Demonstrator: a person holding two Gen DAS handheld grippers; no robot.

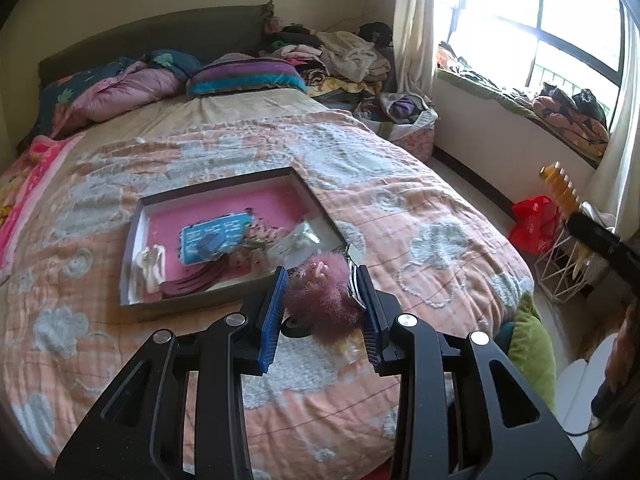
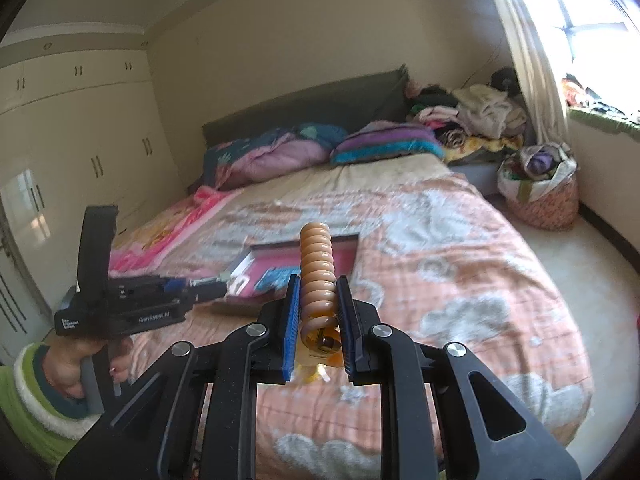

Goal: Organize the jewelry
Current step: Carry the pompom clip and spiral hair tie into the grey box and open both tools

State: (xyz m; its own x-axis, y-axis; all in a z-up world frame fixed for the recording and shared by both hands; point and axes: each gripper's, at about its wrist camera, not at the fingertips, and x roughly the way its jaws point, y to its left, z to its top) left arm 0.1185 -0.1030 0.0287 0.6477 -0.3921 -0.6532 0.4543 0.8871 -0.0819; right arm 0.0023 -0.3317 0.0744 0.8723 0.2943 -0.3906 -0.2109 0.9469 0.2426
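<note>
Left gripper jaws clamp a pink fluffy hair clip, right gripper jaws a coiled hair tie, both lifted clear for sorting into the far tray on the bed.

You see the bed under its peach quilt; the shallow pink-lined tray lies on it, with pillows beyond the tray by the headboard.

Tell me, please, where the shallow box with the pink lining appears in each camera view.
Left wrist view: the box lies on the bed, left of centre, beyond the hand-held gripper's fingers.
Right wrist view: the box is at centre, partly hidden behind the beige coil hair tie.
Shared landmark: the dark headboard.
</note>
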